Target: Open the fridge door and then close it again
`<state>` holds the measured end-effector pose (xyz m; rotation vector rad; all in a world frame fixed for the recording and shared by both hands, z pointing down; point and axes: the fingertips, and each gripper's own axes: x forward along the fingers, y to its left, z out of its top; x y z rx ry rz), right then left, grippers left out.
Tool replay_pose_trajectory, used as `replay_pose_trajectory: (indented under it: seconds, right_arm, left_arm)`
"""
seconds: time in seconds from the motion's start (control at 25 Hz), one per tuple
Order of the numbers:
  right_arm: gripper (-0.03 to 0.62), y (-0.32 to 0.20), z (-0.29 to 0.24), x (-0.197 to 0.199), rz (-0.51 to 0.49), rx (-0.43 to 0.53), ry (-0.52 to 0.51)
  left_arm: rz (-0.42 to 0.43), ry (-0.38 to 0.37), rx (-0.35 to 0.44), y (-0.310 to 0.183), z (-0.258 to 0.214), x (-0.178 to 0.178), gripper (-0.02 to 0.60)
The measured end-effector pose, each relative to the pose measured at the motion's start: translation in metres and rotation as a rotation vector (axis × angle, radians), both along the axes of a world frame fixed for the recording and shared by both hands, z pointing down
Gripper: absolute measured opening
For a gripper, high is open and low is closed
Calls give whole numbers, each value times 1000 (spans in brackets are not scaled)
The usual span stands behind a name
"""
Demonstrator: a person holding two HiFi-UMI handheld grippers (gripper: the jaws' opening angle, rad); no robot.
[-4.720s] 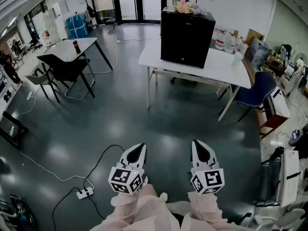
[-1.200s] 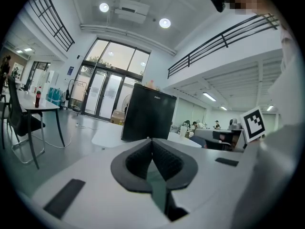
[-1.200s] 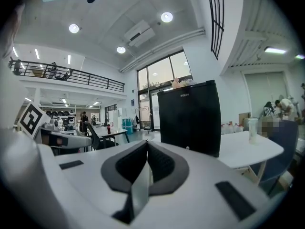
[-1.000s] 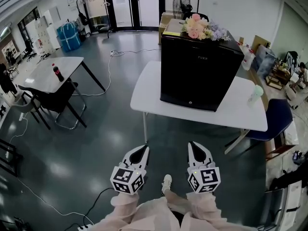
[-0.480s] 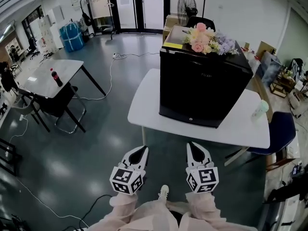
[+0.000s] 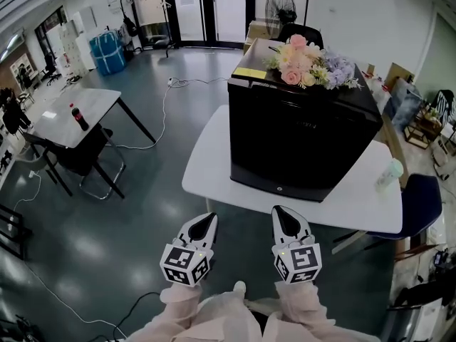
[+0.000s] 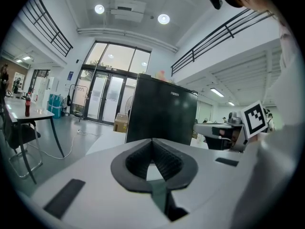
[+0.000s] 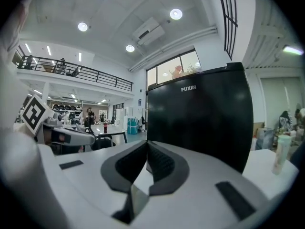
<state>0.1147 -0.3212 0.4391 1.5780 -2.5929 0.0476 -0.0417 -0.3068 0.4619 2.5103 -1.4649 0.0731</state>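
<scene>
While both grippers hang roughly level in front of me, the black fridge (image 6: pixel 299 141) sits straight ahead of the fingertips on the white table (image 6: pixel 203 169). Its door is shut flush.

Checking the left gripper (image 6: pixel 203 225) in its own view, the ribbed pads (image 7: pixel 136 159) are pressed together at the tips and nothing is caught between them. The right gripper (image 6: pixel 288 223) is the same, with its pads (image 8: pixel 164 163) closed tip to tip and gripping nothing.

Neither pair of tips touches the fridge; they stand short of the door and apart from it. In the right gripper view the door looms just beyond the fingers and a little to their right, with white lettering near its top edge. In the left gripper view the fridge stands past the tips, also a touch to the right.

Up above and beyond the fingers, a bunch of pink and lilac flowers (image 6: pixel 310 66) lies on the fridge top. Out to the right of the right fingers, a pale cup (image 6: pixel 388 173) stands on the same table, past the fridge's side. Well off to the left of the left fingers there's a second table (image 6: pixel 50 116) with a dark bottle (image 6: pixel 75 116) upright on it.
</scene>
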Motion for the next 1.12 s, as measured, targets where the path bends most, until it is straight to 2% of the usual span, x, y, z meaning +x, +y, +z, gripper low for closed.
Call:
replay_pose_trajectory:
  seconds: [0.36,0.6,0.92,1.12]
  right_arm:
    - [17,-24,-25,-13,-160,121,152]
    - [42,-45,-70,-12,-167,244,284]
    - [201,-78,-133,-23,-189,384,595]
    - [273,-104,-154,-40,-222,366,757]
  left_arm:
    - [31,-20,24,-19,-7,18,12]
    - [47,-30,80,-39,-27,21,12]
    - [84,-65,146,-59,-55,19,12]
    - [91,-97,170,-71,-65,8,12]
